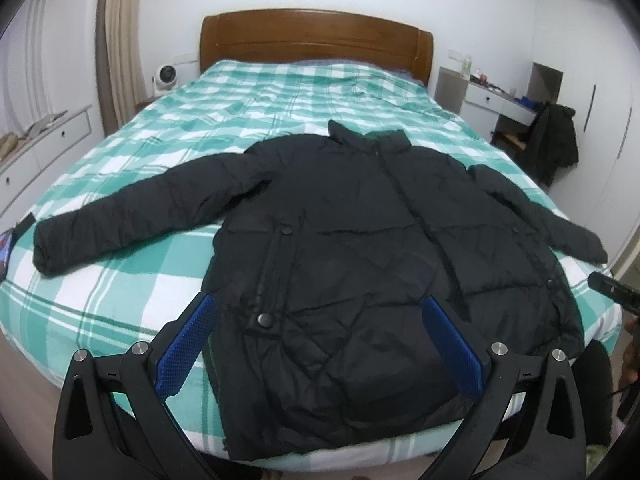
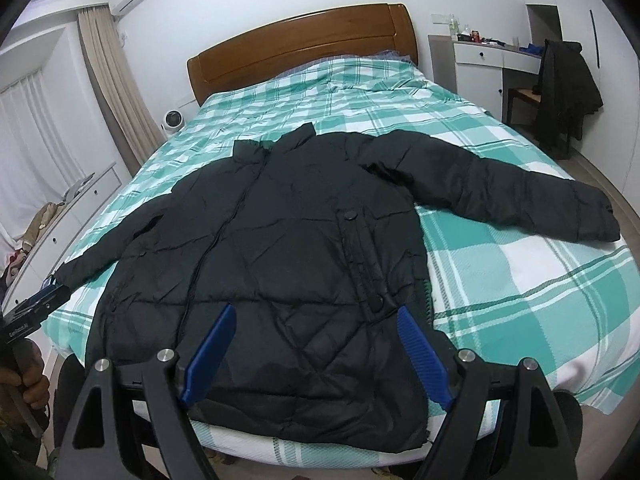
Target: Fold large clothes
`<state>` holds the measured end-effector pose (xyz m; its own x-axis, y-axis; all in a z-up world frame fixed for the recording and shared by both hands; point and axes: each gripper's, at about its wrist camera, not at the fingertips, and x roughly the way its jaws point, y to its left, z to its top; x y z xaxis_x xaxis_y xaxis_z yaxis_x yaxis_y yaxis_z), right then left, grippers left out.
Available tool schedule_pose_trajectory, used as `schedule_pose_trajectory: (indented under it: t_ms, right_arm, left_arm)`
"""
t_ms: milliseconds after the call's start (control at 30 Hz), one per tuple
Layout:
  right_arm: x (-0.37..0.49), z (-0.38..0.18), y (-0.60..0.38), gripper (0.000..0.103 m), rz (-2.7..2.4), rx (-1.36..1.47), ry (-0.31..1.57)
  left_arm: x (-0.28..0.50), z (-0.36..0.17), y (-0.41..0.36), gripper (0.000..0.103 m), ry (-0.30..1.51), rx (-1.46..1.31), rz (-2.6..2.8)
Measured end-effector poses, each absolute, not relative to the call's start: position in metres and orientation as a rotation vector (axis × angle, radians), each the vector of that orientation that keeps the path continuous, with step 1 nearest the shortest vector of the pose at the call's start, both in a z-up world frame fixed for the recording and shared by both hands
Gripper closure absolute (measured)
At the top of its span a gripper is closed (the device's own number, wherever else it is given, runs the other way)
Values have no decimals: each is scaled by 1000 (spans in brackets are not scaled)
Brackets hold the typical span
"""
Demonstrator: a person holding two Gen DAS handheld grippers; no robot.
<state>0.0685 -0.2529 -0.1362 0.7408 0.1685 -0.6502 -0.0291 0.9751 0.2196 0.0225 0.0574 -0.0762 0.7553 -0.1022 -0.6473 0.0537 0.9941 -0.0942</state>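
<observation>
A black quilted puffer jacket (image 1: 352, 272) lies flat and front up on the bed, collar toward the headboard, both sleeves spread out to the sides. My left gripper (image 1: 320, 306) hovers above its hem, open, blue pads wide apart with nothing between them. In the right wrist view the same jacket (image 2: 280, 264) fills the near part of the bed. My right gripper (image 2: 318, 316) stands open over the hem's right half, empty. The left gripper's body (image 2: 36, 308) shows at the left edge, held by a hand (image 2: 28, 384). The right gripper's tip (image 1: 612, 290) appears at the right edge.
The bed has a green and white plaid cover (image 1: 168, 288) and a wooden headboard (image 1: 316, 40). A white drawer unit (image 1: 44, 140) runs along the left wall. At the right stand a desk (image 2: 496, 56) and a chair draped with a dark coat (image 2: 564, 88). A small white fan (image 1: 164, 76) sits beside the bed.
</observation>
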Motion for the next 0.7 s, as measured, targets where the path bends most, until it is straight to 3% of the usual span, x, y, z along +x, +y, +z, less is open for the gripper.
schedule_pose_trajectory:
  t_ms: [700]
  right_arm:
    - [75,-156,-274,19,28,275,783]
  left_arm:
    - [26,-90,52,1,749,-33,-64]
